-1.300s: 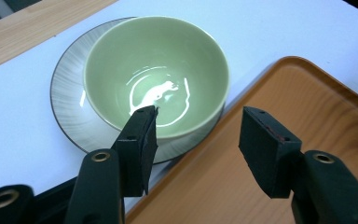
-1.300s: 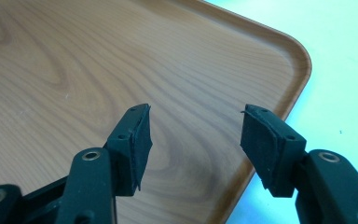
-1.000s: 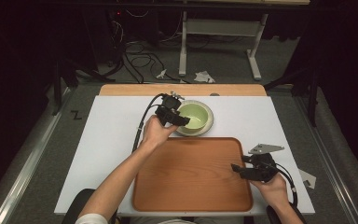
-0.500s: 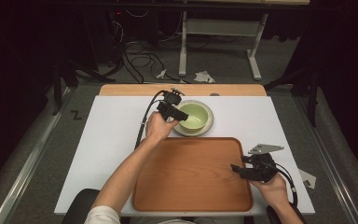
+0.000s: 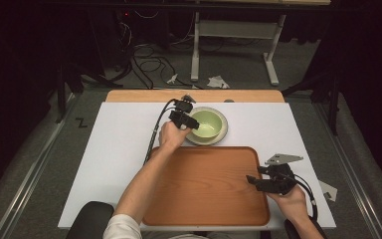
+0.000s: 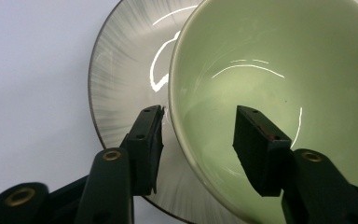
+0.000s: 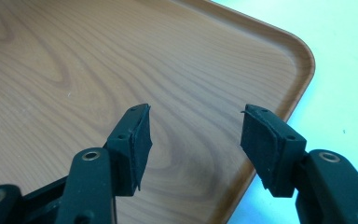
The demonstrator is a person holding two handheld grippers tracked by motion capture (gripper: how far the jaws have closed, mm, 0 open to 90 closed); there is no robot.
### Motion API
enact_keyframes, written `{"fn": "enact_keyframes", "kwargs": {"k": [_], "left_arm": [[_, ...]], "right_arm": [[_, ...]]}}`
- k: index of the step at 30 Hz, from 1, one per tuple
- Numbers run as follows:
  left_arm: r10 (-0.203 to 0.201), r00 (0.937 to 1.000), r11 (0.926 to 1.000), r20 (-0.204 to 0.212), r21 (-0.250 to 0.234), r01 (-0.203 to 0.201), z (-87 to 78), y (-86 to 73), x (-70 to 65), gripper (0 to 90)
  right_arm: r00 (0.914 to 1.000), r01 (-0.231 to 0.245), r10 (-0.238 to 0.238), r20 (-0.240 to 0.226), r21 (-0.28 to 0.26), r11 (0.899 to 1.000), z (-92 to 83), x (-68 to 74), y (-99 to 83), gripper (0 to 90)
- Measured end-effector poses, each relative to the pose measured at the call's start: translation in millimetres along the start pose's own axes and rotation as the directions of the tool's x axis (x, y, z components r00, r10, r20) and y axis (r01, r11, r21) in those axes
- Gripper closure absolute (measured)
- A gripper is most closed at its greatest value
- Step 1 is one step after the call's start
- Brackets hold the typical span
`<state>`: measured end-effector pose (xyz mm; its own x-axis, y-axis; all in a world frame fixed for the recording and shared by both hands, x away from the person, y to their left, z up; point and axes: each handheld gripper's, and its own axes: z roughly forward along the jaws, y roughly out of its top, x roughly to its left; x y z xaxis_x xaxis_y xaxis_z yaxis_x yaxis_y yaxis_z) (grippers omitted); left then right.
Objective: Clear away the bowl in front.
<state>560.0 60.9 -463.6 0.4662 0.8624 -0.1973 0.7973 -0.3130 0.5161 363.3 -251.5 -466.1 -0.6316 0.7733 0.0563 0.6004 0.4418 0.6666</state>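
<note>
Left gripper (image 5: pixel 193 124) sits at the near-left rim of the pale green ceramic bowl (image 5: pixel 210 124), which rests on a grey streaked saucer (image 6: pixel 121 79) near the middle of the white counter's (image 5: pixel 119 149) far edge, just beyond the wooden tray (image 5: pixel 204 184). In the left gripper view its jaws straddle the bowl wall, one outside over the saucer, one inside; they have just been closing, still part open, pads not yet pressing.

Judgement: close squarely on the rim only, keep the outer jaw clear of the saucer, then lift straight up.

Right gripper (image 5: pixel 262 182) hovers over the tray's near-right corner, jaws wide, nothing between them. Best kept clear of the landing spot.
</note>
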Motion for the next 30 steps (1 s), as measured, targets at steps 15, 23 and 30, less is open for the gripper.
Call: {"fn": "enact_keyframes", "kwargs": {"k": [15, 23, 30], "left_arm": [[-0.058, 0.9979, 0.9979, 0.029, 0.03, 0.057, 10.5, -0.6, 6.9, 73.8], [-0.104, 0.9935, 0.9945, 0.047, 0.021, 0.103, 11.4, 0.2, 10.2, 78.5], [-0.144, 0.9872, 0.9893, 0.069, -0.015, 0.145, 11.9, 1.2, 9.9, 83.1]], "right_arm": [[1.0, 0.001, -0.001, 0.003, -0.003, 1.0, -0.7, -0.2, -0.4, 43.0], [1.0, 0.001, -0.001, 0.003, -0.003, 1.0, -1.1, -0.3, -0.4, 43.0], [1.0, 0.0, 0.0, 0.002, -0.004, 1.0, -1.3, -0.3, -0.6, 43.0]]}}
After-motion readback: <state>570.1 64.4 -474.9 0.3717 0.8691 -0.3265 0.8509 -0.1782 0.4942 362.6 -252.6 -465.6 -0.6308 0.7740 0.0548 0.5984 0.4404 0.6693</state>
